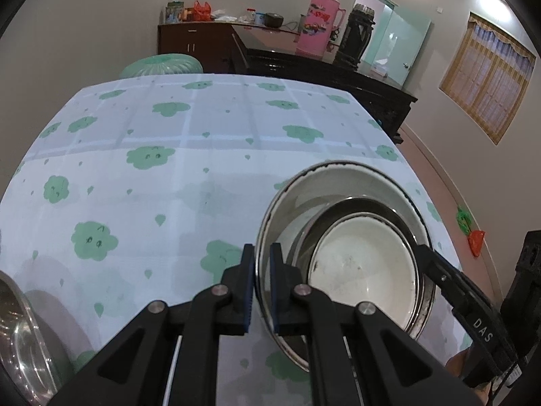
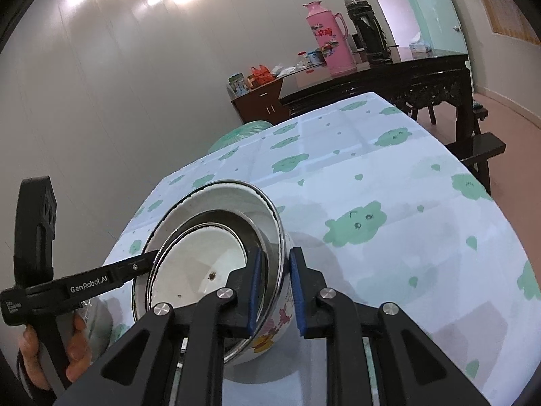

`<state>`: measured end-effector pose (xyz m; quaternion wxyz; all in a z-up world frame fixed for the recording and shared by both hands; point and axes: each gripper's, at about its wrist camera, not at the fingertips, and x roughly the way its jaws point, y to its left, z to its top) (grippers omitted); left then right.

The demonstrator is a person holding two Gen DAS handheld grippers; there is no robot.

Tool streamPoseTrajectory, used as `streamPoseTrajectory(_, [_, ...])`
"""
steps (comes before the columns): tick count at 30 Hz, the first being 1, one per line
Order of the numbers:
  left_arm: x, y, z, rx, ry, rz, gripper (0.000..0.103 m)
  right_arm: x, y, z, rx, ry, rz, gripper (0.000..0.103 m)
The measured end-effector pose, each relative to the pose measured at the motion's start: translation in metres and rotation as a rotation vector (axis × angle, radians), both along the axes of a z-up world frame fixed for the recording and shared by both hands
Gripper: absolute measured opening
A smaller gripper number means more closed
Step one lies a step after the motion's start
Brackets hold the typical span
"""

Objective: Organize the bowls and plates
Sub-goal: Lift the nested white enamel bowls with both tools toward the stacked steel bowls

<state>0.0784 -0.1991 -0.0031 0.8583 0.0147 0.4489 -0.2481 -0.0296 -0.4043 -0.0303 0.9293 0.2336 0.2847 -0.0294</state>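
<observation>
Nested bowls (image 1: 341,237) tilted on the worktop (image 1: 169,169), near its edge. Left tool (image 1: 262,260) clamped tight on the outer bowl's rim; right tool (image 2: 275,264) pinches the opposite wall, pads (image 2: 297,284) on painted enamel. Another steel dish (image 1: 20,338) at far left

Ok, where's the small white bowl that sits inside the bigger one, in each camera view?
Left wrist view: the small white bowl is at lower right, nested in the big bowl, just right of the left gripper.
Right wrist view: it is at lower left of centre, just left of the right gripper.
Shared landmark: the pink flask on the dark table behind.
</observation>
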Motion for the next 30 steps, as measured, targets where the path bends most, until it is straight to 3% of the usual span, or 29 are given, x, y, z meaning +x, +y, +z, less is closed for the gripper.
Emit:
streamPoseTrajectory(14, [-0.025, 0.075, 0.043, -0.021, 0.007, 0.089, 0.006, -0.006, 0.054, 0.037, 0.028, -0.011, 0.098, 0.019])
streamPoseTrajectory(23, [-0.05, 0.166, 0.078, 0.021, -0.076, 0.247, 0.007, 0.005, 0.135, 0.064, 0.056, -0.048, 0.249, 0.019])
streamPoseTrajectory(30, [-0.05, 0.25, 0.067, 0.065, -0.065, 0.426, 0.009, 0.026, 0.218, 0.069, 0.058, -0.057, 0.399, 0.019])
